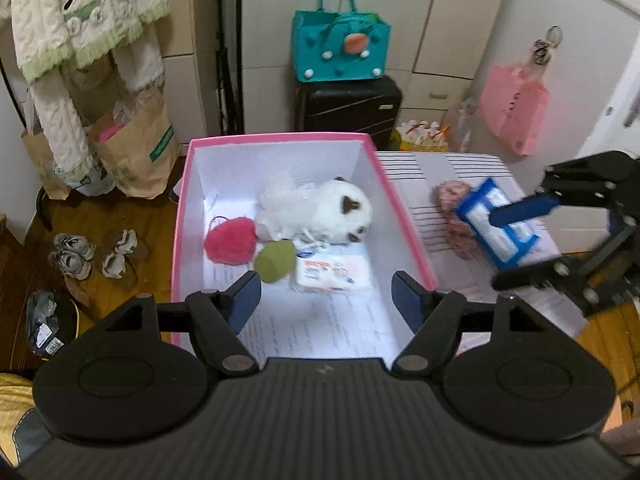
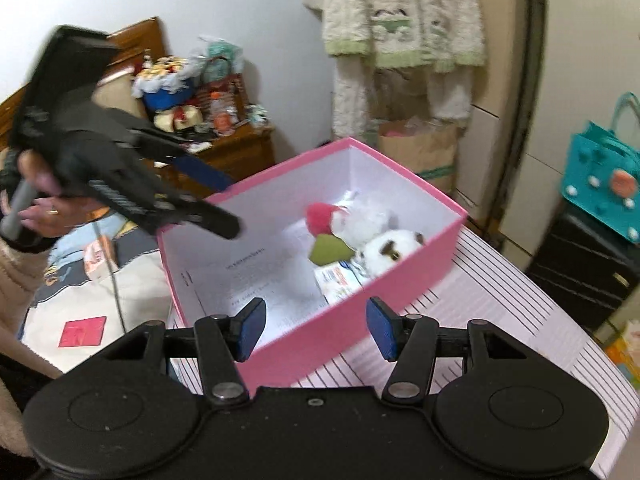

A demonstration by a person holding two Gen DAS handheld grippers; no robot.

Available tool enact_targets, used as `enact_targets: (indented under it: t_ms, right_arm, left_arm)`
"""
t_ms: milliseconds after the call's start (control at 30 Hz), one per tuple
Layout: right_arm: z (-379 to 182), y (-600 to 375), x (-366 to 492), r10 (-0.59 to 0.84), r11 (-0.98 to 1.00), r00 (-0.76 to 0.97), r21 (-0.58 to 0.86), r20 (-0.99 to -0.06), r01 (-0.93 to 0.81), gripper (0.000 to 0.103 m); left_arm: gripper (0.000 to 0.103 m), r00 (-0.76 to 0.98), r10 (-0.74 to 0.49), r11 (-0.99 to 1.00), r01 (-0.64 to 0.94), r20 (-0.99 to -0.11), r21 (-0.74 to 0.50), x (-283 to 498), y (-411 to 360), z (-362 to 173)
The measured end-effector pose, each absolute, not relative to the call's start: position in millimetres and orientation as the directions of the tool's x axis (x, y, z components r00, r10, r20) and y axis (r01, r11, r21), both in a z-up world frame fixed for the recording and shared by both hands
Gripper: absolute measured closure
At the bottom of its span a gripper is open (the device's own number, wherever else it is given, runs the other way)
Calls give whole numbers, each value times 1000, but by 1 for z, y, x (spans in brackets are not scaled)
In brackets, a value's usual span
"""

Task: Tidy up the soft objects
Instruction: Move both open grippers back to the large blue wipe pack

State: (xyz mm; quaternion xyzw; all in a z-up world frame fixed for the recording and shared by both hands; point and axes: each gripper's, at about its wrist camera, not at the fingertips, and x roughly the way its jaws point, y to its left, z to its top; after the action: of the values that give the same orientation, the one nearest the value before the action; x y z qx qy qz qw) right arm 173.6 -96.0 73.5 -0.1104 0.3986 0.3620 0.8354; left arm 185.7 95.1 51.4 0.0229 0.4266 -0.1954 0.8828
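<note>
We see a pink-walled cardboard box (image 1: 182, 216) with a white interior, holding a fluffy white plush (image 1: 340, 210), a fuzzy red heart (image 1: 230, 240), an olive felt piece (image 1: 274, 260) and a printed tissue pack (image 1: 334, 274); its print is unreadable. Left gripper (image 1: 326, 294) is spread wide and empty above them. Right gripper (image 2: 316, 328), also spread, sits just beside a blue-framed tissue pack (image 1: 498, 226) outside the box, next to a pink knit piece (image 1: 454, 210).
</note>
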Motion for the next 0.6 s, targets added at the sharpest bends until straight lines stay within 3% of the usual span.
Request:
enact_targets:
  t_ms: [333, 600]
  right_arm:
    - [107, -117, 115, 481, 746, 481, 54, -733, -664, 41]
    - [109, -136, 76, 432, 783, 514, 26, -741, -621, 39]
  left_arm:
    - [18, 608, -338, 881, 473, -718, -14, 106, 69, 88]
    - [16, 606, -347, 827, 557, -715, 71, 56, 37, 87]
